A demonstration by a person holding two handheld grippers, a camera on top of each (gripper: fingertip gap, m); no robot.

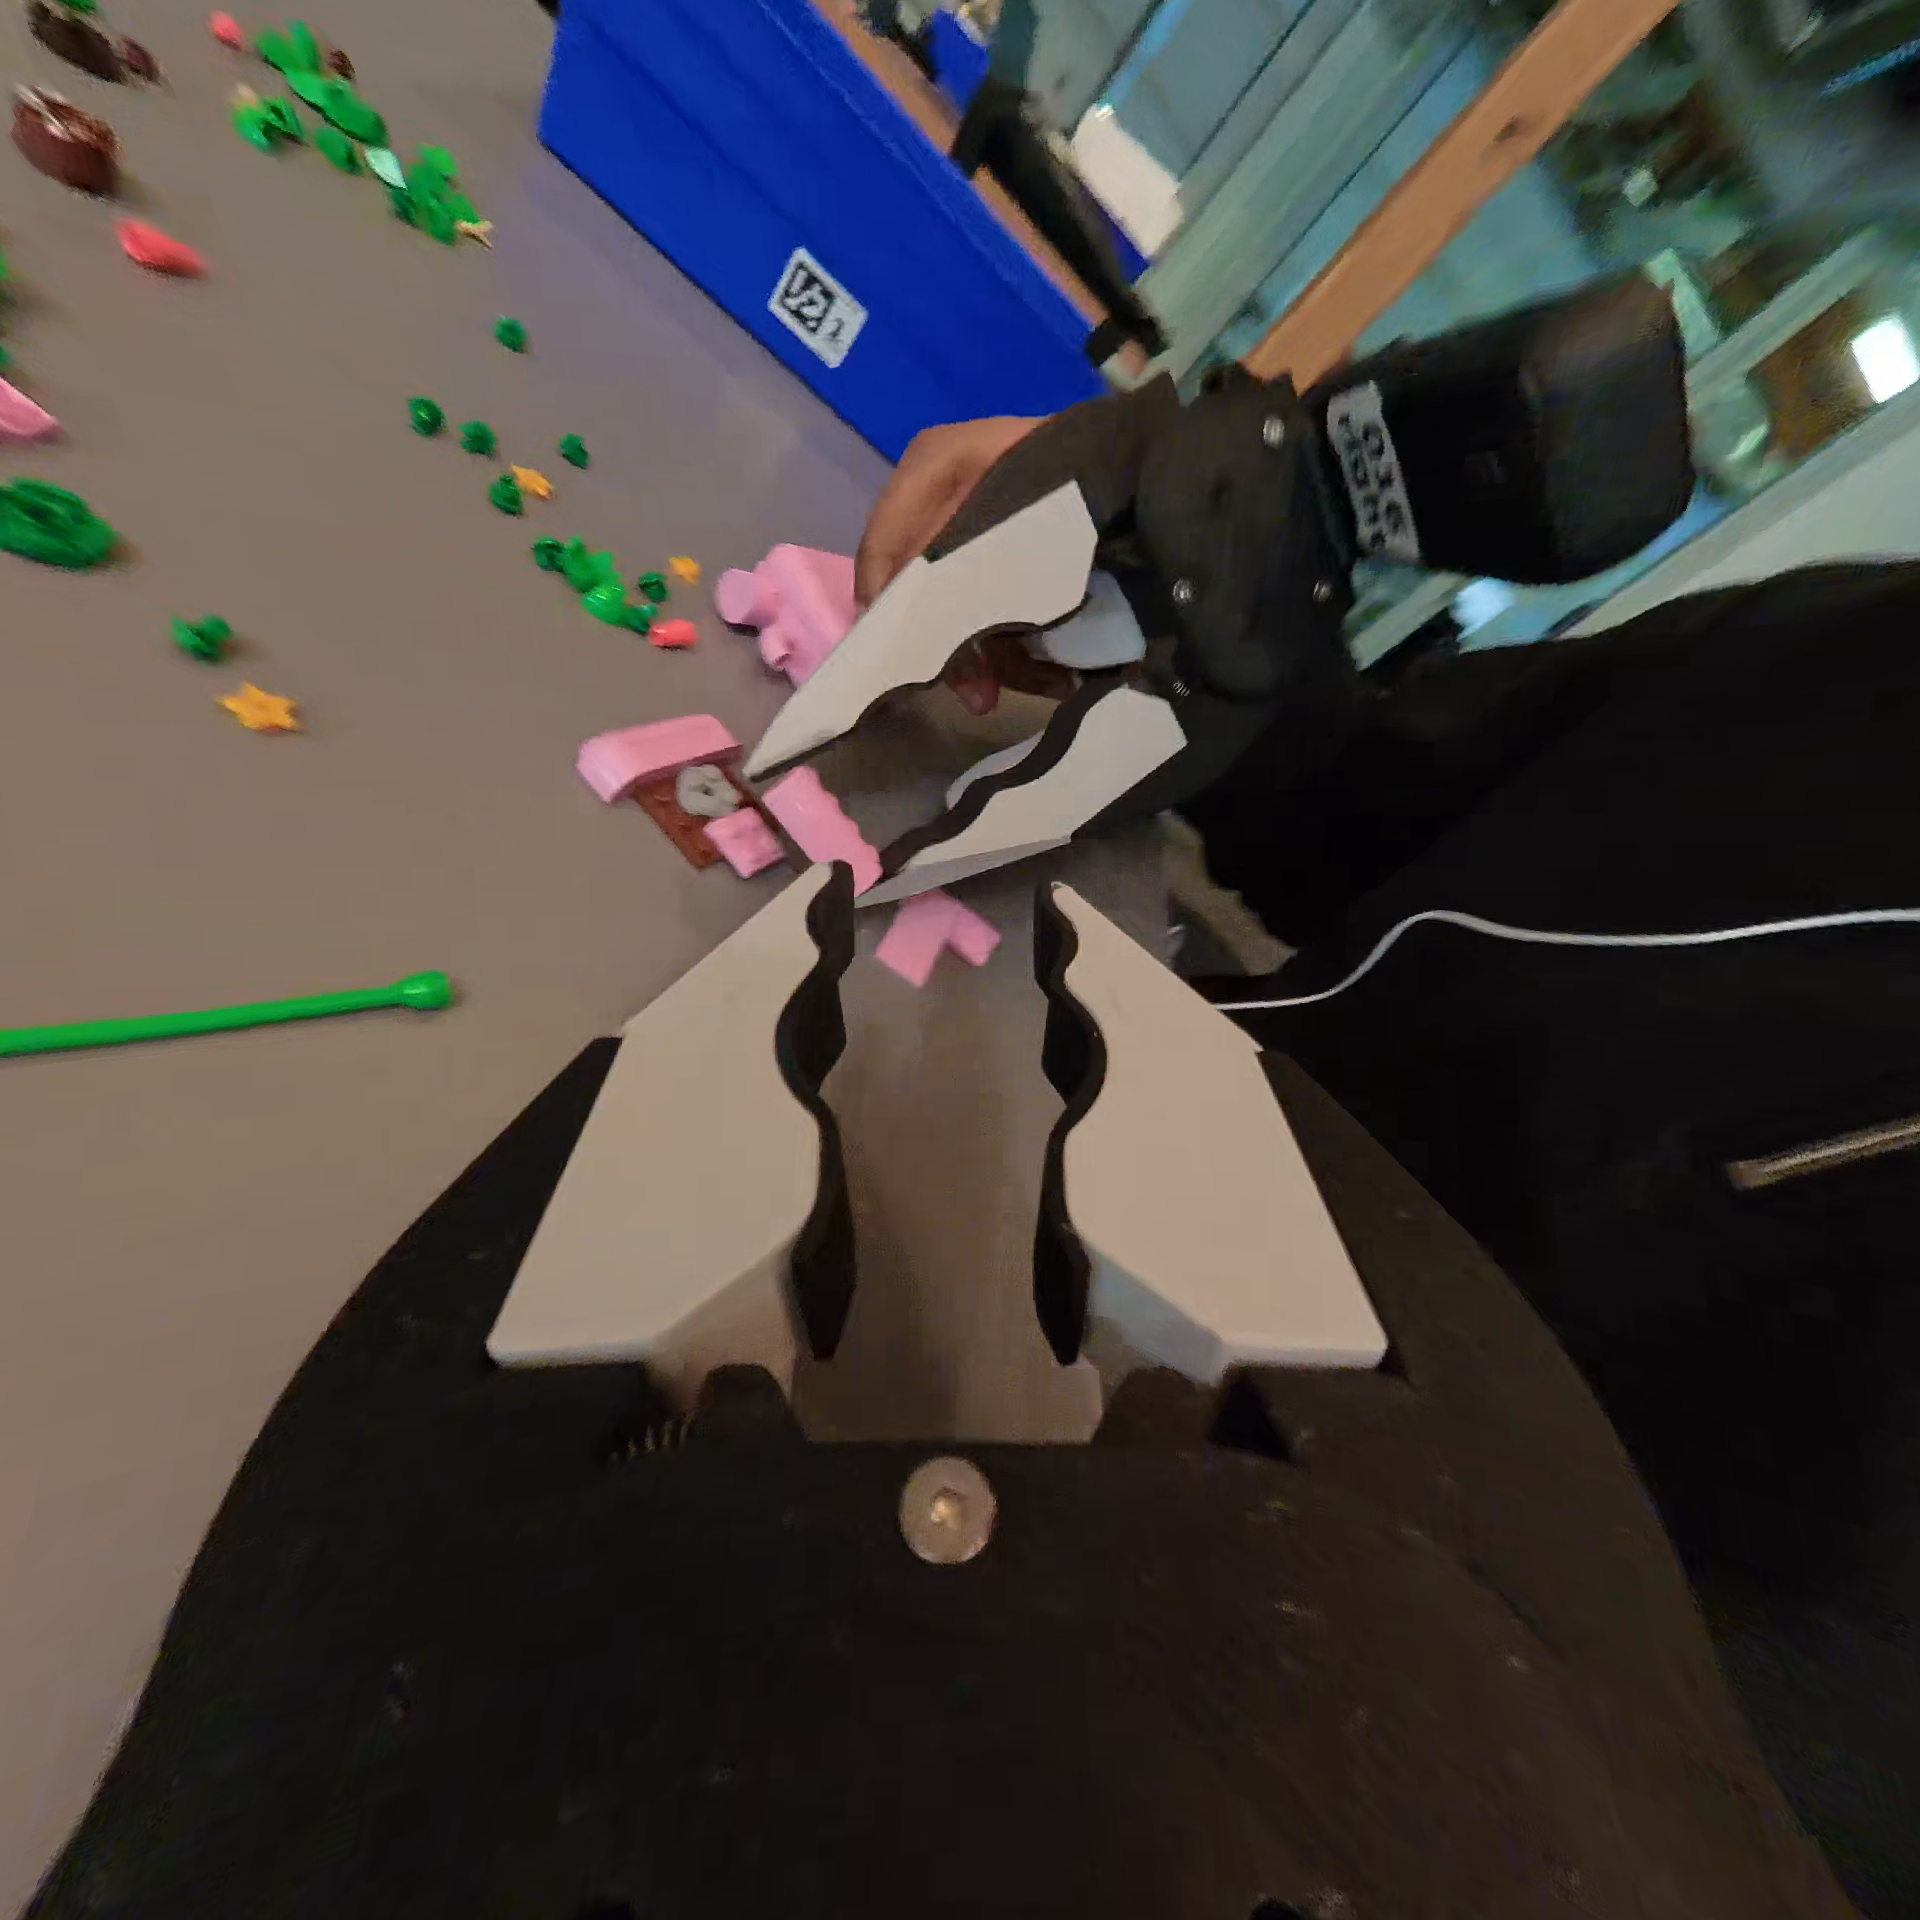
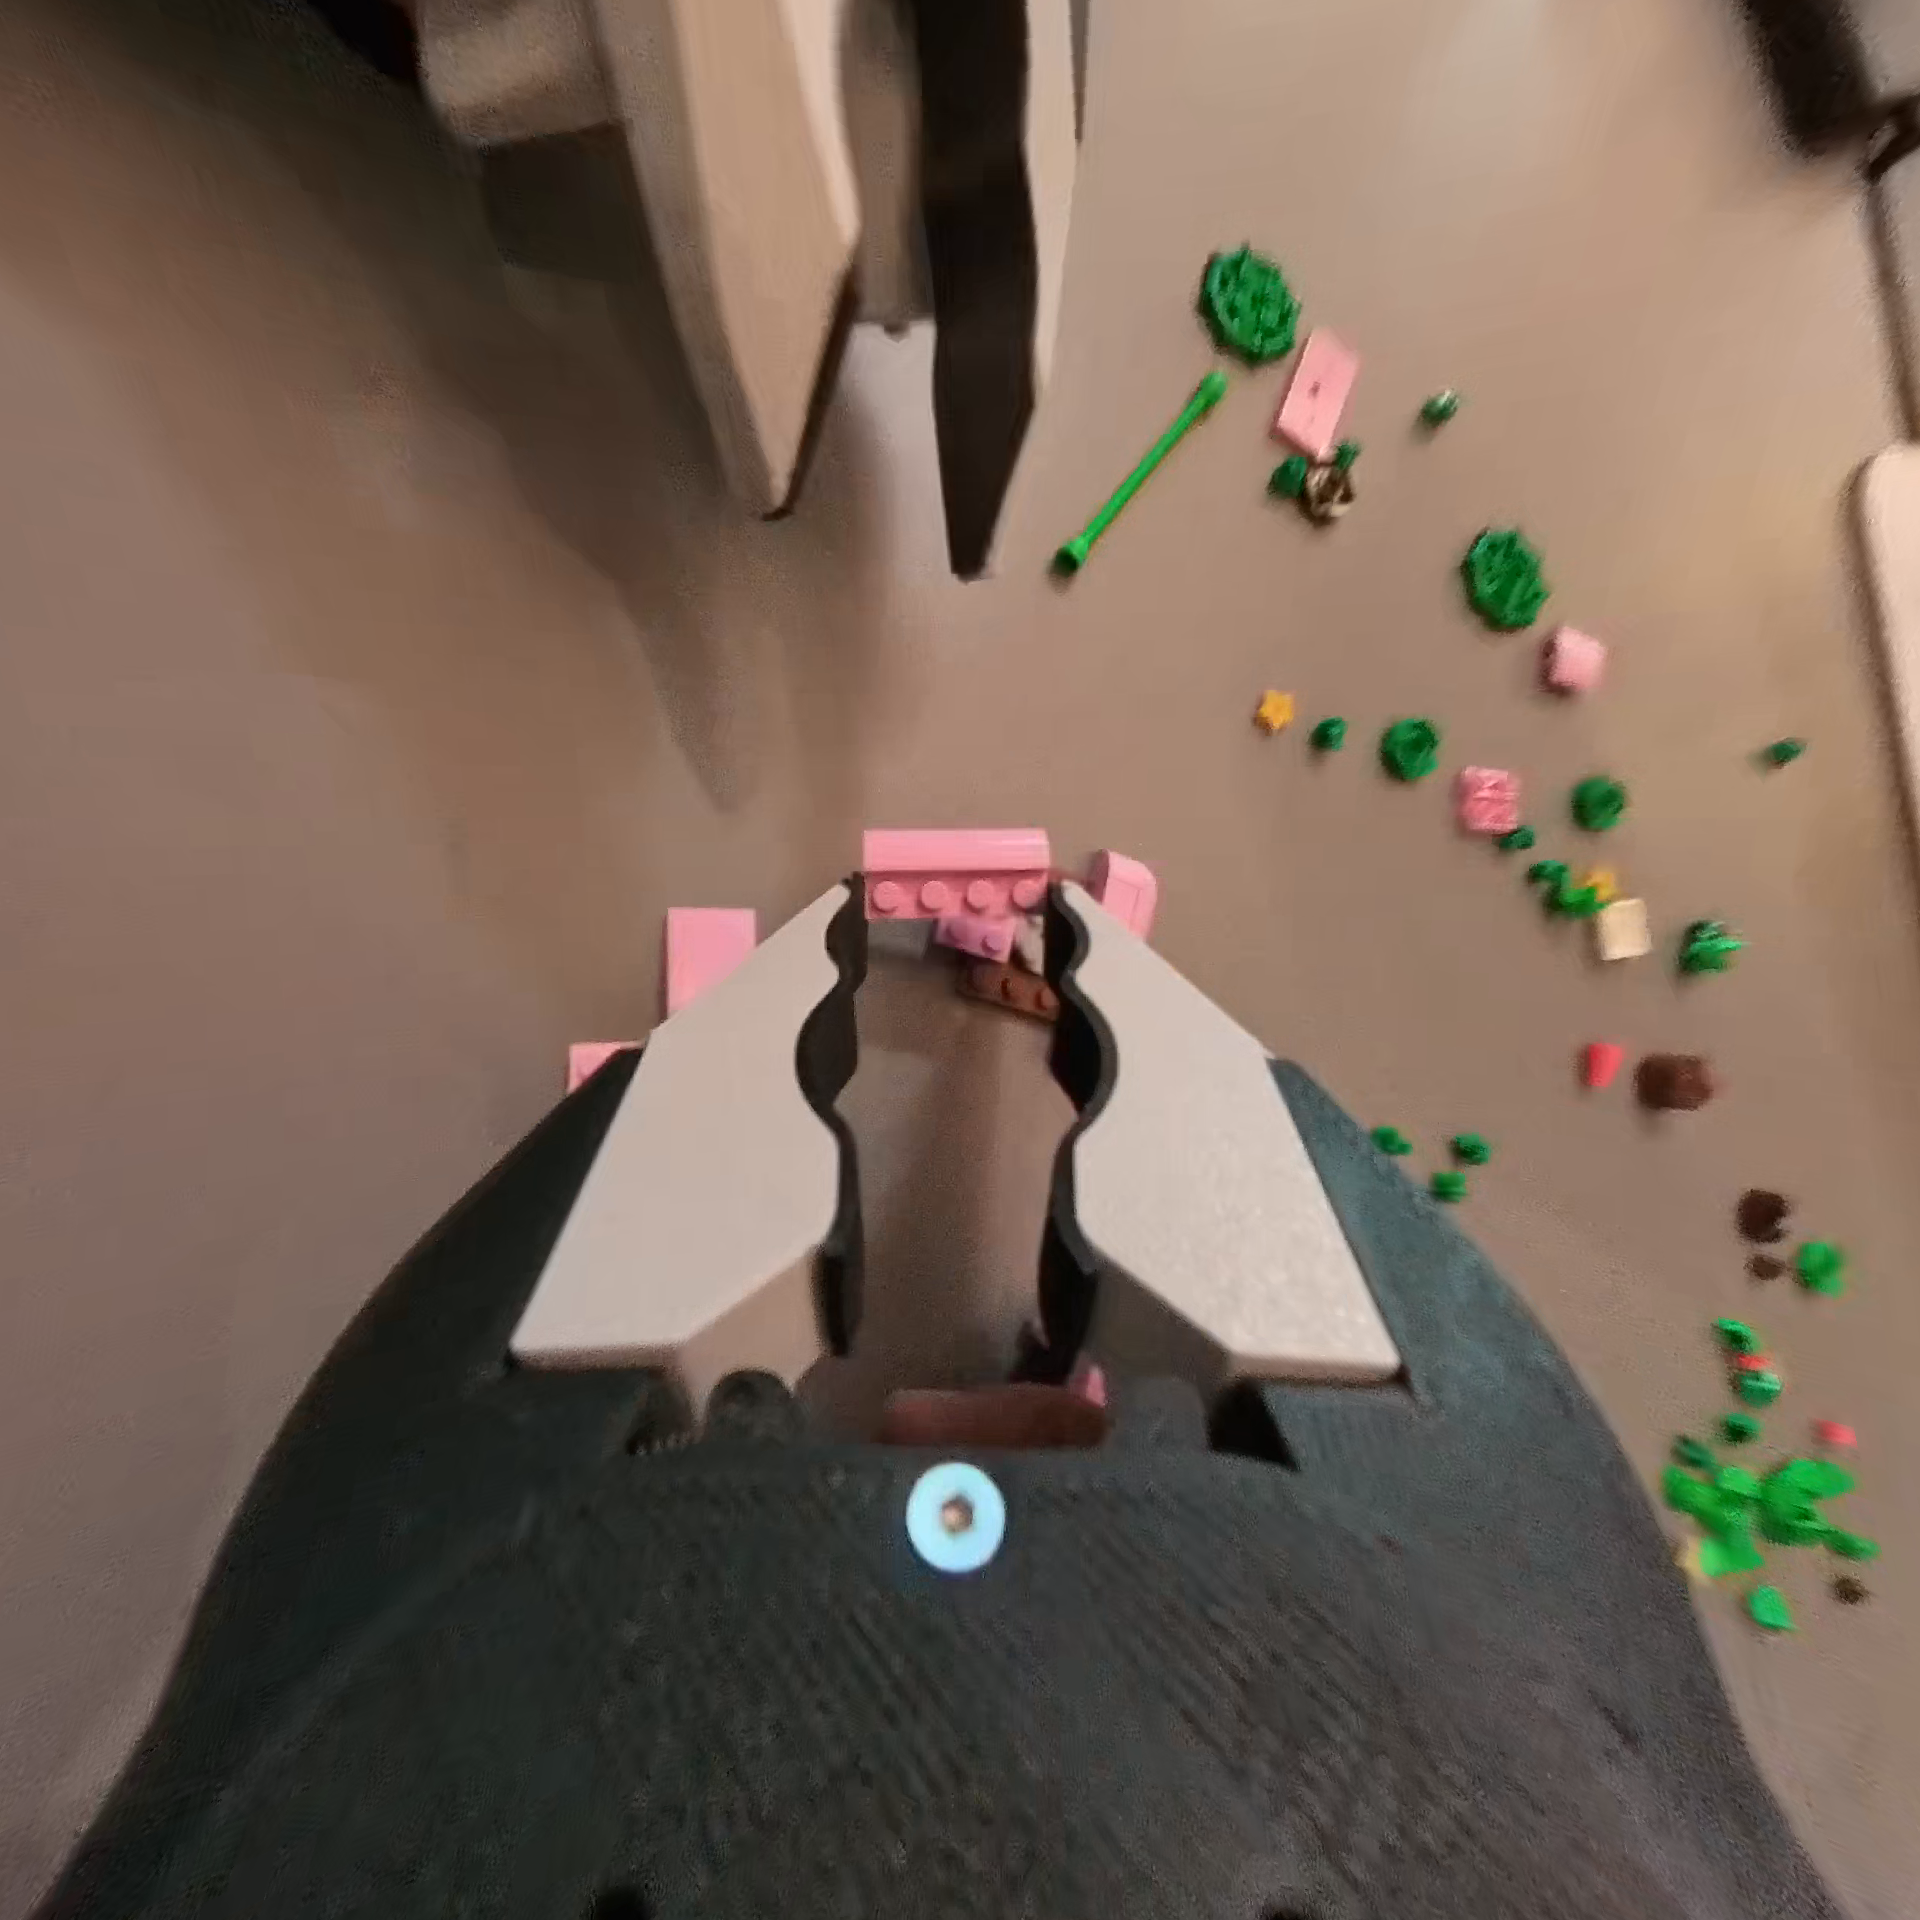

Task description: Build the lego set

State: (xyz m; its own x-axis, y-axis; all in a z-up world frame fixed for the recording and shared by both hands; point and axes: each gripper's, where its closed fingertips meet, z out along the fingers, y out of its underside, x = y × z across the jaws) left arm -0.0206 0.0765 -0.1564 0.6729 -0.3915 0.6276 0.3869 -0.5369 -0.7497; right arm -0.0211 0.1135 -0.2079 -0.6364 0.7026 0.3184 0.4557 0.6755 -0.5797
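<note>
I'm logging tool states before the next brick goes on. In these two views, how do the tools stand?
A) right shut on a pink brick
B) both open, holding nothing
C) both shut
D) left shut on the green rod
B: the left tool and the right tool both show a clear gap between their fingers, and the green rod lies apart on the table.

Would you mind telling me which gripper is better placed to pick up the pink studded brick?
Right gripper: its open jaws already flank the pink studded brick. The left gripper is open, offset.
</note>
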